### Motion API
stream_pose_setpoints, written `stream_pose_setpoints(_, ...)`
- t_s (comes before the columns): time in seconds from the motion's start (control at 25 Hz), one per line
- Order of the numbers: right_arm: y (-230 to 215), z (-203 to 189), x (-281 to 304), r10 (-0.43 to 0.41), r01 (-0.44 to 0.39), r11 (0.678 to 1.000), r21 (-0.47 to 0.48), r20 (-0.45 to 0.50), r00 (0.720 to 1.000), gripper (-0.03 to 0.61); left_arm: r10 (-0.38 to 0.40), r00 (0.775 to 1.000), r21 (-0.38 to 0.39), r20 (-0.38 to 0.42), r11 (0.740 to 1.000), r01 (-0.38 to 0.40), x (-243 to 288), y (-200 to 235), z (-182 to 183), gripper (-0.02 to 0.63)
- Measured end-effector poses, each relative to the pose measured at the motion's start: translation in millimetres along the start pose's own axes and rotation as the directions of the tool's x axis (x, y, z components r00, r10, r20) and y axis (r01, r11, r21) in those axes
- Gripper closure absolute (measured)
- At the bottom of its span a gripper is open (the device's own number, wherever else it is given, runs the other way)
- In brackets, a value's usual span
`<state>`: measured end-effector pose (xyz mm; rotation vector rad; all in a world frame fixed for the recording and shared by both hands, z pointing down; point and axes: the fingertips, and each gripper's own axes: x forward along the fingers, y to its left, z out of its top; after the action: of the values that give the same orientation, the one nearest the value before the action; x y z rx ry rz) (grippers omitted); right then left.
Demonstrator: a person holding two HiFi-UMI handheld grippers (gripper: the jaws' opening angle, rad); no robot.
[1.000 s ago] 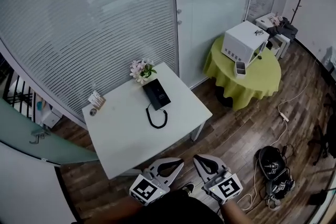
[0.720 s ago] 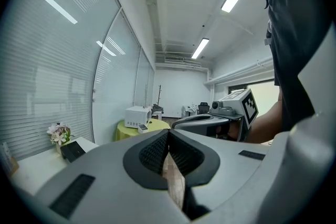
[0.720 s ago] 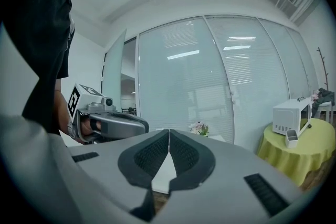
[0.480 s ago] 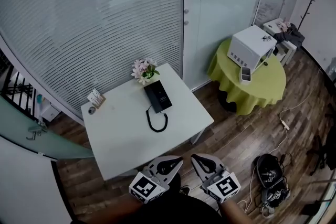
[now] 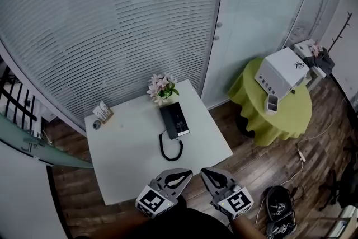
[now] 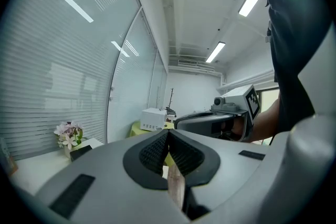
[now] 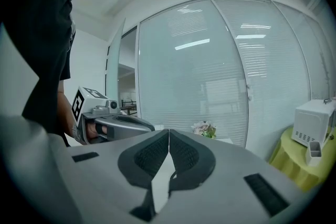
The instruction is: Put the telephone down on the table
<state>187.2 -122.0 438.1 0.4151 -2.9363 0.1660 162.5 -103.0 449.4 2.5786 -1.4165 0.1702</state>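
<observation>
Head view: 1 black telephone (image 5: 177,120) lies flat on the 1 white table (image 5: 128,159), at the far side, just in front of 1 bunch of pink flowers (image 5: 162,88). Its long axis runs from the flowers towards the person, slanting slightly right at the near end. 1 black coiled cord (image 5: 169,148) loops out from its near end. To the right stands 1 round table with a green cloth (image 5: 279,115), bearing 1 white appliance (image 5: 281,71). The 2 grippers sit side by side at the table's near edge, well apart from the telephone: the left gripper (image 5: 185,174) and the right gripper (image 5: 206,172), their tips angled towards each other.

Left gripper view: its 2 jaws meet with nothing between them. It points nearly level. Beyond them are the right gripper, held in a hand (image 6: 239,126), the flowers, and a dark corner of the telephone beside them.

Right gripper view: its 2 jaws are also pressed together and empty, pointing nearly level towards the flowers. The left gripper is at the left.
</observation>
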Motion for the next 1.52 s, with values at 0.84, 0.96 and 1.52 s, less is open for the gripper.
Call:
stream_pose_setpoints(0.84,-37.0,-5.5,173.4,0.201,-0.208,0.978,-0.028,-0.161,0.966,0.555,0.249,0.969,-0.143,-0.010,0.958,-0.248,-20.4,173.8,-17.1,0.604)
stream_pose_setpoints(0.96,-44.1,-7.7,184.9,0.239,-0.249,0.968,-0.035,-0.176,0.955,0.555,0.311,0.950,-0.175,-0.010,0.935,-0.308,-23.4,186.5,-22.0,0.604)
stream_pose_setpoints(1.52,-104.0,-42.6,232.0,0.406,-0.421,0.907,-0.014,-0.234,0.883,0.555,0.443,0.893,-0.391,-0.073,0.811,-0.435,20.9,245.4,-72.5,0.604)
